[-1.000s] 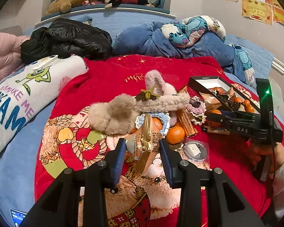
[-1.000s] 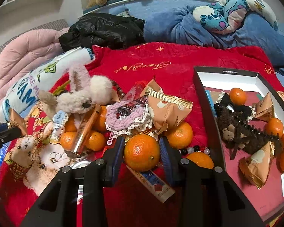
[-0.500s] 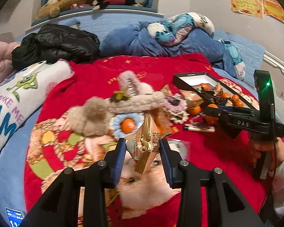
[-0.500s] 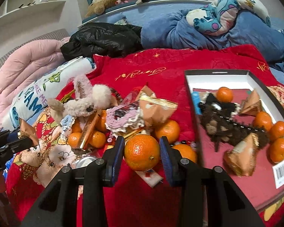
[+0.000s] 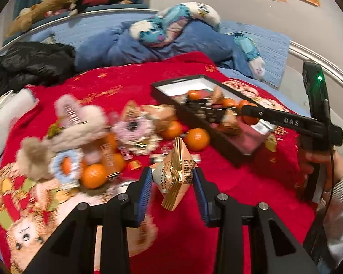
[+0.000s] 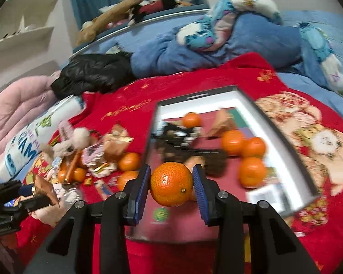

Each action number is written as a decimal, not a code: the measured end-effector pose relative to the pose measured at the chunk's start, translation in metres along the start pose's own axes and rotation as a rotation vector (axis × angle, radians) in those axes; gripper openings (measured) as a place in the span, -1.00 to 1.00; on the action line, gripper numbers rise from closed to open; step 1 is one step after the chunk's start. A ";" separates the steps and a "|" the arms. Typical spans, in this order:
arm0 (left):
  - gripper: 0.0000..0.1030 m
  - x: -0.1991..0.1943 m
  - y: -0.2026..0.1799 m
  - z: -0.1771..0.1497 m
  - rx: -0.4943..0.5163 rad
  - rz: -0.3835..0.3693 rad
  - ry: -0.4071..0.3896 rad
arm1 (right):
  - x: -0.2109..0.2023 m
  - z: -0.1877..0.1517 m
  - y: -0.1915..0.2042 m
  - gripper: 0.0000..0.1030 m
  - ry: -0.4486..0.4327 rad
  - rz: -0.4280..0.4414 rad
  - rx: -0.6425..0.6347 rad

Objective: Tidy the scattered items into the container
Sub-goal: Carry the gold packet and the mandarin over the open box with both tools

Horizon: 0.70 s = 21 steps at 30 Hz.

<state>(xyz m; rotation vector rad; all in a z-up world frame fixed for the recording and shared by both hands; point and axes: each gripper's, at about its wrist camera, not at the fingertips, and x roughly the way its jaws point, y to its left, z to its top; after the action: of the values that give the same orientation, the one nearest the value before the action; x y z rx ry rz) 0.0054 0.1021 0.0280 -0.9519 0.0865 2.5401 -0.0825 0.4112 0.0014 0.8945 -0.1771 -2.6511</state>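
Observation:
My left gripper [image 5: 172, 180] is shut on a gold snack packet [image 5: 175, 175], held above the red blanket, short of the black box [image 5: 194, 118]. In the right wrist view my right gripper [image 6: 171, 183] is shut on an orange [image 6: 171, 183] and hangs over the near end of the box [image 6: 249, 101]. The box holds several oranges [image 6: 251, 171], snack packets and a dark hair accessory [image 6: 189, 148]. Left of it lies a scattered pile: a fluffy hair clip [image 5: 80, 123], a pink crocheted scrunchie [image 5: 135, 127], loose oranges [image 5: 196, 138] and packets. The right gripper's arm [image 5: 285, 121] shows over the box in the left wrist view.
The items lie on a red blanket [image 5: 130, 84] on a bed. Behind are a black jacket [image 5: 32, 61], a blue duvet [image 5: 171, 45] and plush toys along the headboard. A white printed pillow [image 6: 34, 141] sits at the left. A person's hand and white sleeve [image 5: 338, 182] hold the right gripper.
Both grippers have swung to the right with their loads. The right gripper with the orange went from the pile to over the box. The left gripper with the packet left the pile.

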 end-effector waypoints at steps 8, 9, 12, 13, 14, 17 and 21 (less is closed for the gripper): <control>-0.27 0.025 -0.056 0.019 0.052 -0.113 0.012 | -0.025 -0.006 -0.058 -0.28 -0.008 -0.067 0.071; -0.27 0.029 -0.062 0.021 0.053 -0.127 0.012 | -0.027 -0.006 -0.062 -0.28 -0.013 -0.072 0.076; -0.27 0.037 -0.079 0.026 0.067 -0.145 0.006 | -0.033 -0.005 -0.071 -0.28 -0.023 -0.066 0.094; -0.27 0.039 -0.083 0.027 0.072 -0.150 0.008 | -0.034 -0.005 -0.072 -0.28 -0.025 -0.066 0.095; -0.27 0.043 -0.086 0.028 0.073 -0.156 0.013 | -0.034 -0.004 -0.073 -0.28 -0.024 -0.068 0.094; -0.27 0.051 -0.096 0.033 0.065 -0.167 0.023 | -0.030 -0.001 -0.077 -0.28 -0.010 -0.063 0.114; -0.27 0.062 -0.109 0.047 0.049 -0.178 0.004 | -0.023 0.002 -0.072 -0.28 0.003 -0.043 0.124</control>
<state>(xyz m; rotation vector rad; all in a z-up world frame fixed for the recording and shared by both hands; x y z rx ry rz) -0.0206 0.2329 0.0335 -0.9046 0.0623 2.3627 -0.0864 0.4865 0.0000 0.9509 -0.3287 -2.7025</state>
